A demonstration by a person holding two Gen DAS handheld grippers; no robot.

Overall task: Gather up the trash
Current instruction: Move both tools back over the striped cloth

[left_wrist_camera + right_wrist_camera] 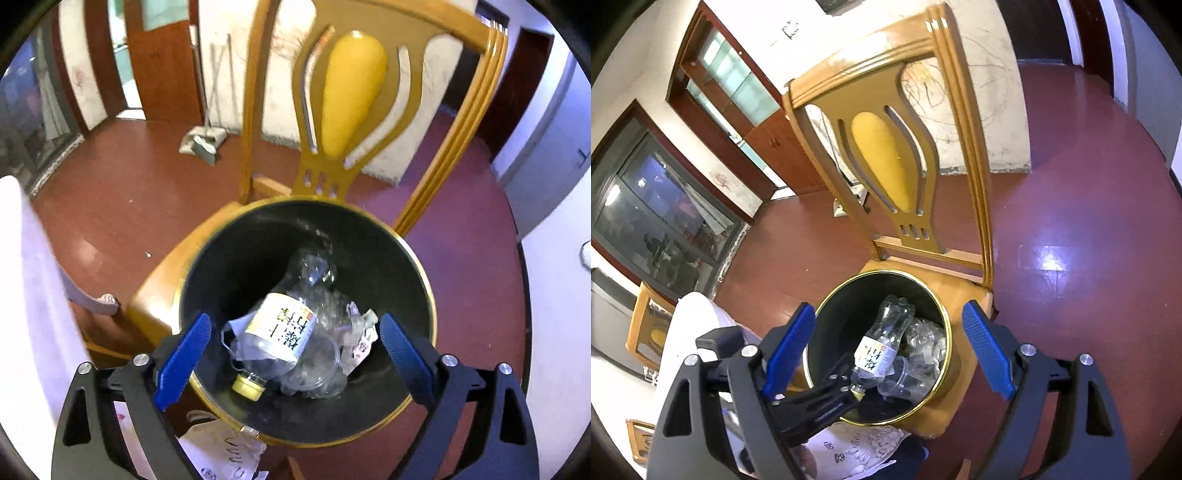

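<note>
Both grippers hung over the round black gold-rimmed bin [369,236] on a wooden chair [964,295].
The left gripper [295,354] and right gripper [888,343] spread their fingers wide, empty, above a clear labelled plastic bottle [284,325].

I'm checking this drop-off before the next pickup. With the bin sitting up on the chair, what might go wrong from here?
1. The black bin stands on the chair seat, near its front; a bump from either open claw could tip it.
2. The labelled bottle lies slanted on the crushed clear plastic, so more trash may pile up unevenly.
3. The left claw hovers over the bin mouth and might catch the gold rim.
</note>
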